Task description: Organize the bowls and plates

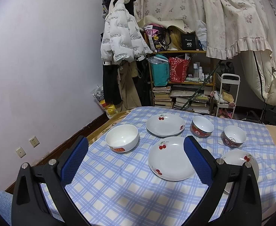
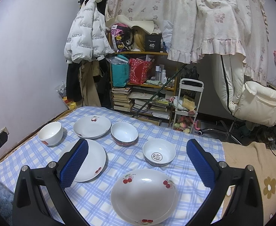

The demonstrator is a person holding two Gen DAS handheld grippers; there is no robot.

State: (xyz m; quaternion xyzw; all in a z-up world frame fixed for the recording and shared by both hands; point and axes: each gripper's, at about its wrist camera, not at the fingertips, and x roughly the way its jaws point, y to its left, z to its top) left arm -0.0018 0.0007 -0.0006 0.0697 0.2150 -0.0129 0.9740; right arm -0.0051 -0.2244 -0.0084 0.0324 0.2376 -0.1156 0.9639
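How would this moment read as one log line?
left gripper: open, empty | right gripper: open, empty | plates: unstacked | bowls: unstacked

Three cherry plates (image 2: 144, 195), three bowls (image 2: 159, 154).

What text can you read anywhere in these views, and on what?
"40": black box on the shelf top; the small lines around the number are too blurred.
White jacket: rows of print, too small to read.
Bowl: round mark inside, unreadable.
White bowl: red label, unreadable.
Both grippers: no text.
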